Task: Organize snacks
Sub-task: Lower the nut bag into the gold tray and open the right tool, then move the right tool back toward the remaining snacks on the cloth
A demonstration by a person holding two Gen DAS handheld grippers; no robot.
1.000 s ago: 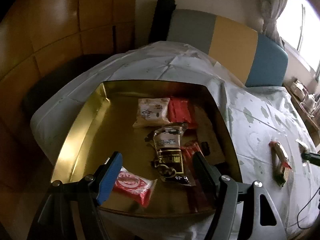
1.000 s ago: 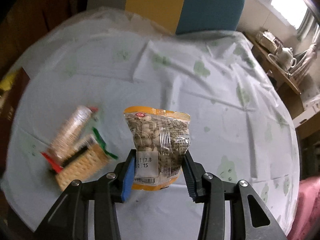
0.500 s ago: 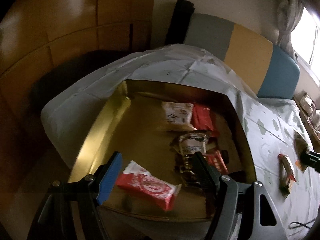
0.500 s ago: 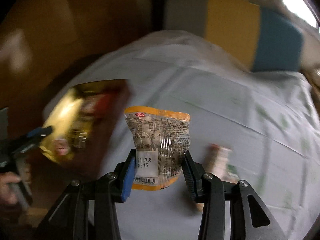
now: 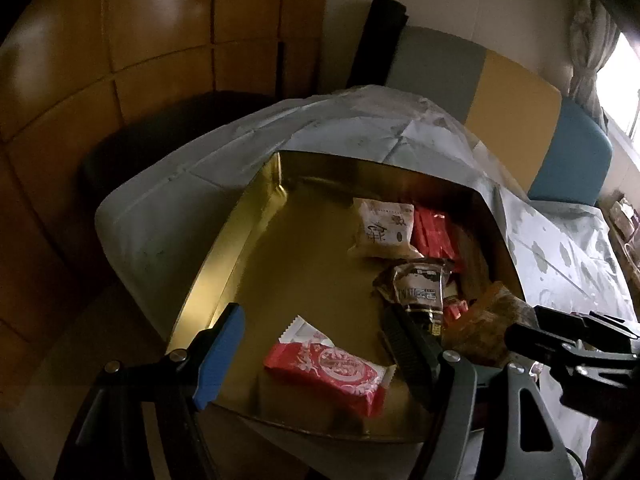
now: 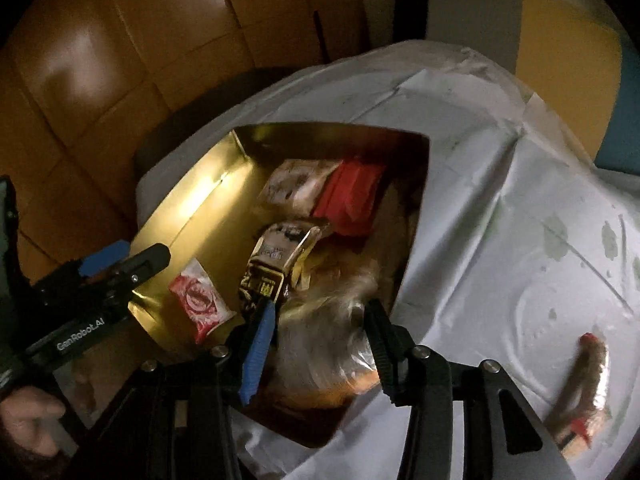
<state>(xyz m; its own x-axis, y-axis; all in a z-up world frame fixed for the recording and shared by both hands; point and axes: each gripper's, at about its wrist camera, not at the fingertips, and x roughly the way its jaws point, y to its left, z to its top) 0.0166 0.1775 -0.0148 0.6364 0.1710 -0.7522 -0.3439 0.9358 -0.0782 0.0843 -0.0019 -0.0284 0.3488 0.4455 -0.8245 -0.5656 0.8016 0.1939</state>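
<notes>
- Hovering at the near right corner of the gold tray [image 6: 192, 196]: right gripper [image 6: 320, 340], jaws parted, blue pad on one side and black ribbed pad on the other.
- Lying between those fingers, blurred: clear nut packet with orange edge [image 6: 332, 336]; cannot tell whether the pads touch it or stand just clear of it.
- Seen from the left wrist: same packet [image 5: 496, 320] over the tray's right rim, with the right gripper [image 5: 560, 340] reaching in from beyond that rim.
- Held at the tray's near edge: left gripper [image 5: 316, 352], jaws wide apart, gripping nothing.
- Resting on the tray floor between and just beyond the left fingers: red-and-white wrapped snack [image 5: 332, 368], touching neither pad.
- Lying mid-tray toward the right wall: dark clear-topped packet [image 5: 420, 292].
- Sitting further back in the tray, side by side: white packet [image 5: 380, 232] and red packets [image 5: 434, 232].
- Spread under the tray: pale patterned tablecloth [image 6: 520, 200].
- Left outside the tray, well off to its right on the cloth: cracker packets [image 6: 584, 392].
- Standing behind the tray's far end: grey, yellow and blue bench back [image 5: 516, 120].
</notes>
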